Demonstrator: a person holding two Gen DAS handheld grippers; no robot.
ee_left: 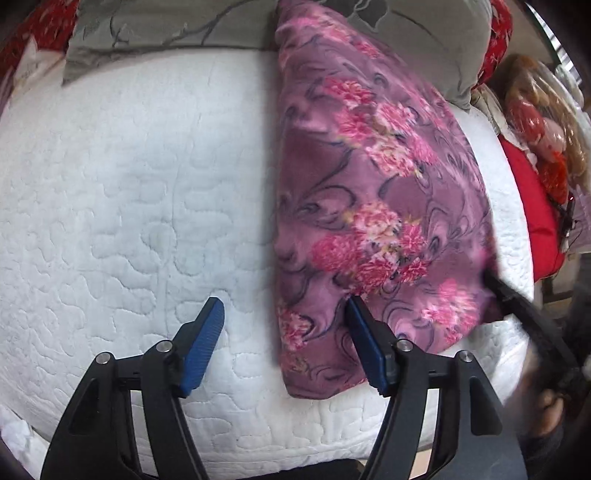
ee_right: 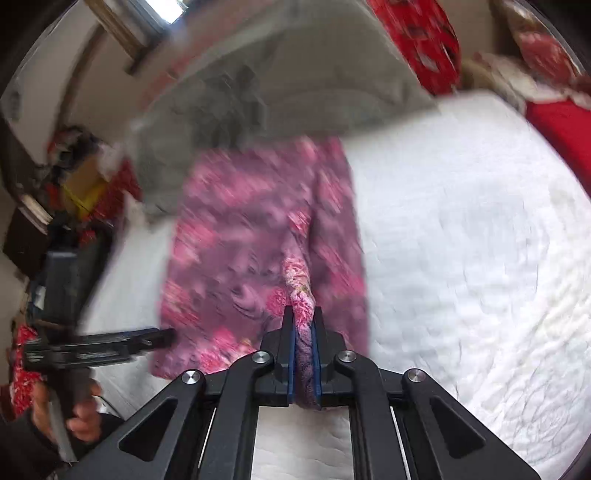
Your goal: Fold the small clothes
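Note:
A purple cloth with pink flowers [ee_left: 373, 206] lies folded on the white quilted bed [ee_left: 140, 192]. My left gripper [ee_left: 284, 314] is open and empty at the cloth's near left edge; its right finger [ee_left: 365, 347] rests over the cloth. My right gripper [ee_right: 303, 321] is shut on a raised fold of the same cloth [ee_right: 258, 240] and lifts it off the bed [ee_right: 461, 240]. The right gripper also shows in the left wrist view [ee_left: 491, 277] at the cloth's right edge. The left gripper shows in the right wrist view [ee_right: 162, 338], held by a hand.
A grey patterned pillow [ee_left: 177, 26] lies at the head of the bed, its corner under the cloth's far end. Red bedding [ee_left: 532, 206] and clutter lie off the bed's right side. A window [ee_right: 147, 14] and a cluttered corner [ee_right: 74, 177] show beyond the bed.

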